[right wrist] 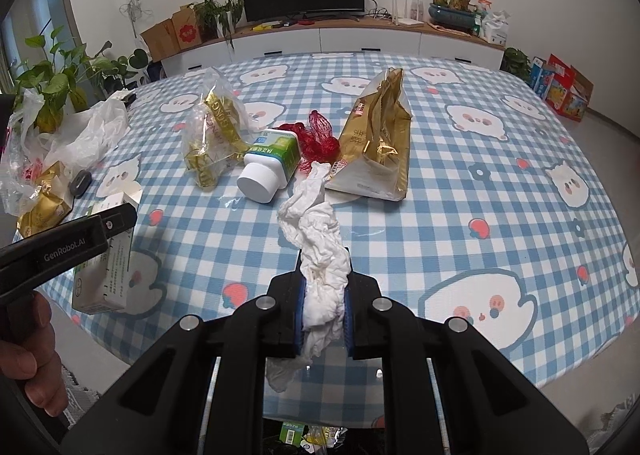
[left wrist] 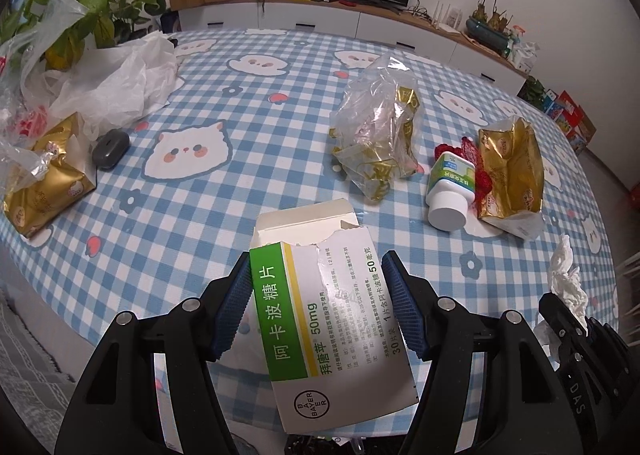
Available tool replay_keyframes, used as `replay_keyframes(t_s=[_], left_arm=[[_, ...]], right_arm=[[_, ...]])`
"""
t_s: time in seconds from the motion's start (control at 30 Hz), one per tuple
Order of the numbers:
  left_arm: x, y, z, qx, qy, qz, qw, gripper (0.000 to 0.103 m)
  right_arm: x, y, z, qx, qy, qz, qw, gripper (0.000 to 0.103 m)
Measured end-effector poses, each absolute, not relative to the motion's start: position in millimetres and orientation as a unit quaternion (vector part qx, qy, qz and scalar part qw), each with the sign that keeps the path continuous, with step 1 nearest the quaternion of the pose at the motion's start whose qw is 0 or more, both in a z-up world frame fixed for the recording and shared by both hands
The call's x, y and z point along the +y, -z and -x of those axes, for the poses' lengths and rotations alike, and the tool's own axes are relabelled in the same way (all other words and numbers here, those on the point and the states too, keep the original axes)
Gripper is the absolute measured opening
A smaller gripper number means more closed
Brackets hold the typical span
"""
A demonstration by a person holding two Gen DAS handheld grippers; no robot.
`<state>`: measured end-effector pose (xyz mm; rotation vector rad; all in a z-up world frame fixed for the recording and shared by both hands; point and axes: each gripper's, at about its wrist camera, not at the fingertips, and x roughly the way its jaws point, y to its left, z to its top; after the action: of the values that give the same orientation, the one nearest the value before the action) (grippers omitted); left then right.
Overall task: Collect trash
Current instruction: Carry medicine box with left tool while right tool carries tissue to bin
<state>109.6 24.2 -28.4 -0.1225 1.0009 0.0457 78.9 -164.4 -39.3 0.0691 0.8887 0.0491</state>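
Torn medicine box point(left wrist: 328, 319) sits between the left tongs point(left wrist: 316, 303), gripped across its width above the near desk edge point(left wrist: 52, 319); its ripped flap may buckle and slip. Right tongs point(right wrist: 324, 307) pinch a crumpled tissue point(right wrist: 320, 255); the loose tail could snag. Bottle point(right wrist: 270, 163) and wrappers remain mid-desk.

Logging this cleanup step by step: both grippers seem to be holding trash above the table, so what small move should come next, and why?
Probably carry both pieces to a trash container and let go. The left gripper holds the torn medicine box and the right gripper is shut on the crumpled tissue, so neither can pick up more; no bin is clearly in view.
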Motion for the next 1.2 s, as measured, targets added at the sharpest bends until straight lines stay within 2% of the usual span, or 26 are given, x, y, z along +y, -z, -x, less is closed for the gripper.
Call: replay_keyframes(t_s=[0.83, 1.2], left_arm=[[29.4, 23.2, 15.8, 0.457, 0.002, 0.059, 0.887, 0.064], [51.2, 55.3, 73.5, 0.461, 0.0, 0.062, 0.885, 0.064]], right_arm=[[-142.1, 35.4, 17.1, 0.414, -0.041, -0.024, 0.909, 0.013], [-137.2, 45.2, 64.3, 0.409, -0.05, -0.017, 0.911, 0.013]])
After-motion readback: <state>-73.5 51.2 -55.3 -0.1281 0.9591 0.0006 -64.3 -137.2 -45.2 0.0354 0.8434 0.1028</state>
